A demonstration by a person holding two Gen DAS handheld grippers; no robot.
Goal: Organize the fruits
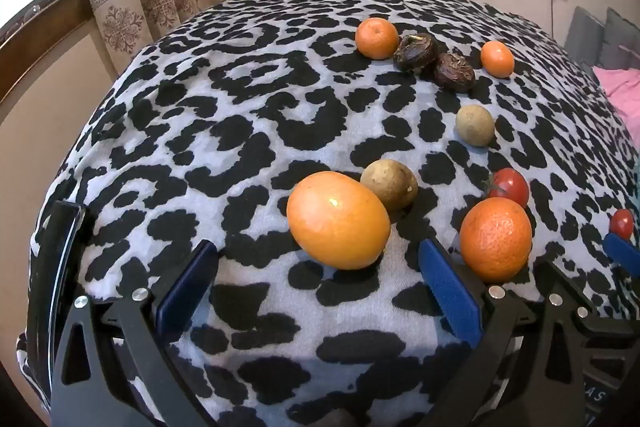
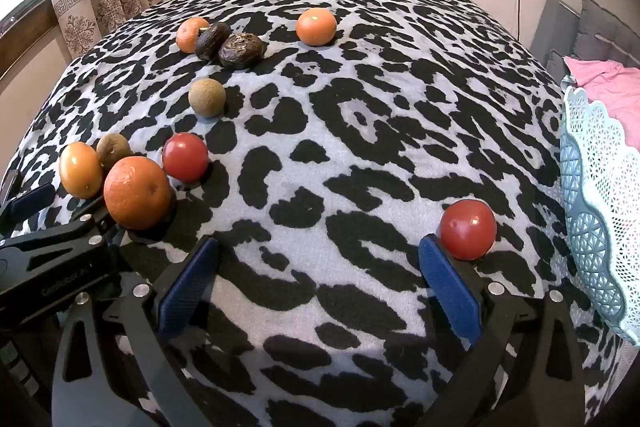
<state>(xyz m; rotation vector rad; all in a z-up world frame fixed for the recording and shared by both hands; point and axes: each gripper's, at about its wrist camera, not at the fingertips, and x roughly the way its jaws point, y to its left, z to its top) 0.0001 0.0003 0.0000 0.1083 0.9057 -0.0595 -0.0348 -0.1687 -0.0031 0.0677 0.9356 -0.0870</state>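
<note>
Still scattered: ten fruits loose on the leopard-print cloth (image 2: 360, 131), none yet in the pale lattice basket (image 2: 596, 211) at the right edge. Nearest the left gripper (image 1: 320, 287), a smooth orange fruit (image 1: 338, 221) touching a brownish one (image 1: 390, 185); just beyond the right gripper (image 2: 318, 283), a red tomato (image 2: 467, 229). Both sets of tongs spread wide, holding nothing. Round and likely to roll if nudged off-centre; soft tomato easily bruised by a hard squeeze; neighbour possibly knocked away.
</note>
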